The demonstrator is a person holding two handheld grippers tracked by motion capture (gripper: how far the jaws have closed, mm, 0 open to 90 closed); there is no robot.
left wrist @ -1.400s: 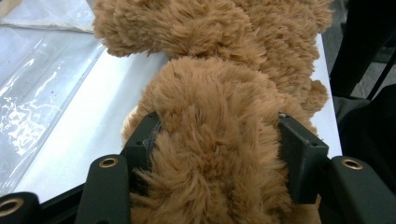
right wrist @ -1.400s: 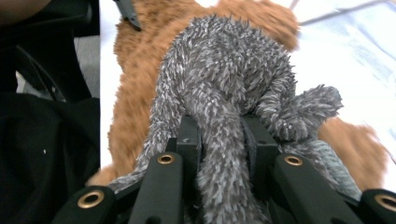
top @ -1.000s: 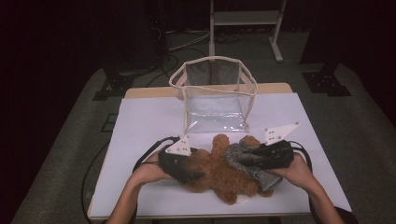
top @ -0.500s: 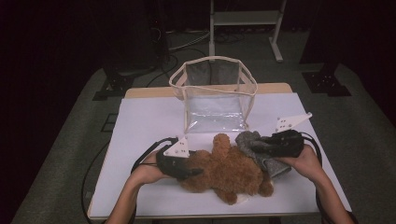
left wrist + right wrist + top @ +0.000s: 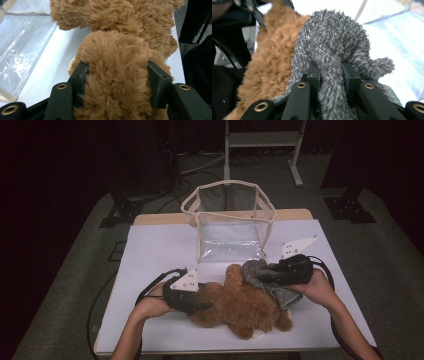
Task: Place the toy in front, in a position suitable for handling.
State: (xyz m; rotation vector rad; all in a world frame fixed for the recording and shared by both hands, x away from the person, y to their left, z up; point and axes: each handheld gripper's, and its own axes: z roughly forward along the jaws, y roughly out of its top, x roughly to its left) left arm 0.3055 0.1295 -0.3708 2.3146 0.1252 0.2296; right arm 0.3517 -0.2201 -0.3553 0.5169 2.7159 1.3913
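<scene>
warm brown plush bear — speckled grey fuzzy toy beside it — on a white table.

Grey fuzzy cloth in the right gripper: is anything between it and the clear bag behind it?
Nothing visible. The right gripper pinches the grey cloth beside the brown teddy; bare white table lies between it and the clear bag.

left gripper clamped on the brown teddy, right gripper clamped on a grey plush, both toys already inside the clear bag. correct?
Not quite: the brown teddy and grey plush lie on the table in front of the clear bag, as the high view shows. The grips by left gripper and right gripper are right.
</scene>
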